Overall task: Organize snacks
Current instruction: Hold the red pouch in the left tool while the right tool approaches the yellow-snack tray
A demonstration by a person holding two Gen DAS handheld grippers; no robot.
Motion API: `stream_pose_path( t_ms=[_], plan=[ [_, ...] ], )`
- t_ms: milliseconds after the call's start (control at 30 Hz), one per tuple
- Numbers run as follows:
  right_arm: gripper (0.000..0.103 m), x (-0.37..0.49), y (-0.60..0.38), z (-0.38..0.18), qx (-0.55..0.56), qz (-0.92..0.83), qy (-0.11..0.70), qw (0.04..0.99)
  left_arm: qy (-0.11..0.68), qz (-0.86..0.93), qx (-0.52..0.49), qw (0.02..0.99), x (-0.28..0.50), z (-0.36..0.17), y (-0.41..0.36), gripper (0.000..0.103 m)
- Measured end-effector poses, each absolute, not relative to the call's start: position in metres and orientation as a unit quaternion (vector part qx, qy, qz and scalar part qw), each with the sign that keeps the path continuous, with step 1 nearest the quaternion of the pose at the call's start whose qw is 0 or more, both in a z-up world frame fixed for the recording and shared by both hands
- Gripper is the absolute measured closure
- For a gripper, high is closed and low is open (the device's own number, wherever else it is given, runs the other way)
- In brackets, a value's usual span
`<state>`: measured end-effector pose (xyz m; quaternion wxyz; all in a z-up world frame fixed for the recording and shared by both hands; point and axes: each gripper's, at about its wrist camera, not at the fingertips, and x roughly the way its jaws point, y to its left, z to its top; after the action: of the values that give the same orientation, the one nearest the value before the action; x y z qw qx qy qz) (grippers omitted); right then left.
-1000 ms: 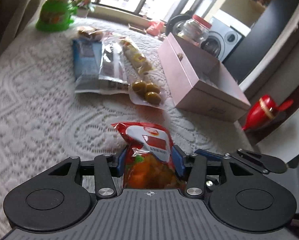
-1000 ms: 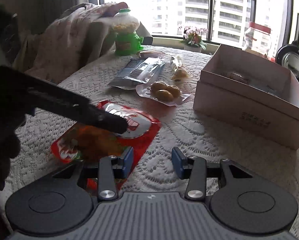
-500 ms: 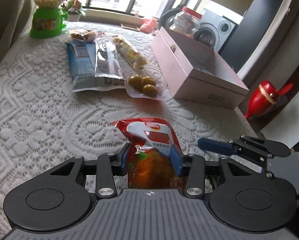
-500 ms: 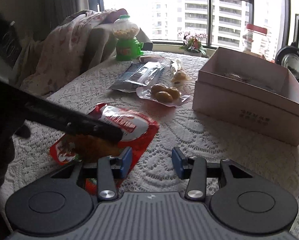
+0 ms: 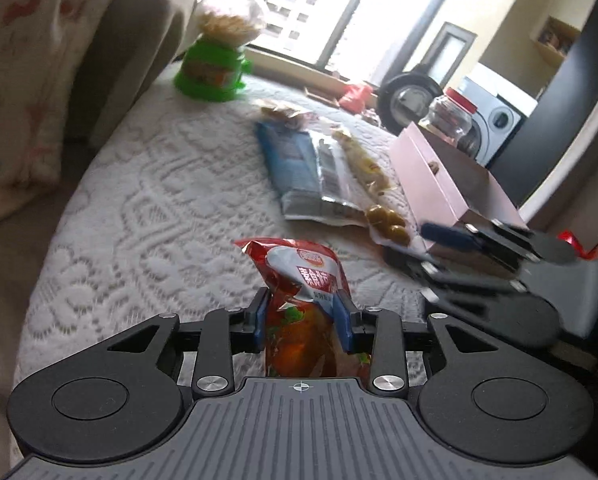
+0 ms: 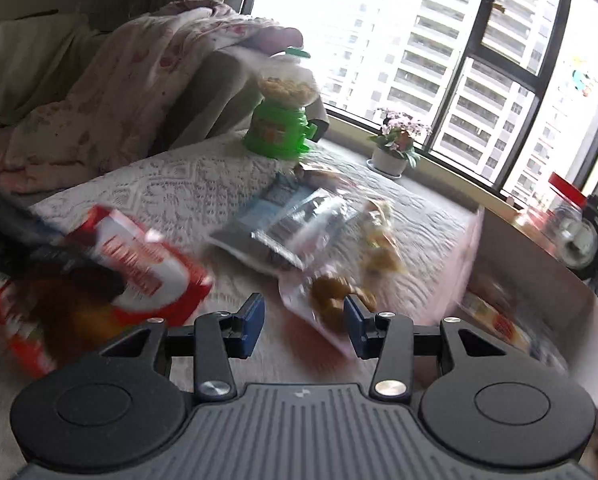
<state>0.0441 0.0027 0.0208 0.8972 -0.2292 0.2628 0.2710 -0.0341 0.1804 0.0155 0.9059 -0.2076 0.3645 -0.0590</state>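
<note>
A red snack bag (image 5: 299,276) stands up between the blue pads of my left gripper (image 5: 303,314). Its jaws are closing and the pads press the bag's sides. In the right wrist view the same bag (image 6: 147,272) hangs tilted from the dark left gripper (image 6: 59,260) at the left edge. My right gripper (image 6: 304,320) is open with nothing between its fingers, just in front of a clear pack of green olives (image 6: 331,294). A pink open box (image 6: 539,280) lies to its right with some snacks inside. The right gripper (image 5: 451,236) also shows blurred beside the box (image 5: 451,184).
On the white lace cloth (image 5: 159,208) lie a blue pack (image 5: 291,164), a silver pack (image 5: 331,176) and a yellow snack strip (image 5: 363,160). A green candy dispenser (image 5: 215,68) stands at the back, with a draped chair (image 5: 59,60) to the left. A red-lidded jar (image 5: 449,116) stands behind the box.
The left jaws have narrowed onto the red bag, which now crumples between the pads. Both views have swung left. The right gripper has rolled and come nearer the olive pack.
</note>
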Motion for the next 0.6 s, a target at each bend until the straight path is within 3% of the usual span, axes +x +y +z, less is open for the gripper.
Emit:
stream_pose_path(
  t_ms=[233, 367, 600],
  plan=[
    [0.054, 0.088, 0.014, 0.007, -0.21, 0.259, 0.297, 0.895, 0.365, -0.07, -0.237, 0.898, -0.034, 0.008, 0.19, 0.065],
    [0.062, 0.08, 0.002, 0.011, -0.193, 0.26, 0.315, 0.892, 0.366, -0.071, -0.237, 0.897, -0.034, 0.008, 0.189, 0.065],
    [0.067, 0.025, -0.034, 0.023, -0.178, 0.303, 0.32, 0.88, 0.373, -0.081, -0.227, 0.896, -0.033, 0.01, 0.178, 0.065]
  ],
)
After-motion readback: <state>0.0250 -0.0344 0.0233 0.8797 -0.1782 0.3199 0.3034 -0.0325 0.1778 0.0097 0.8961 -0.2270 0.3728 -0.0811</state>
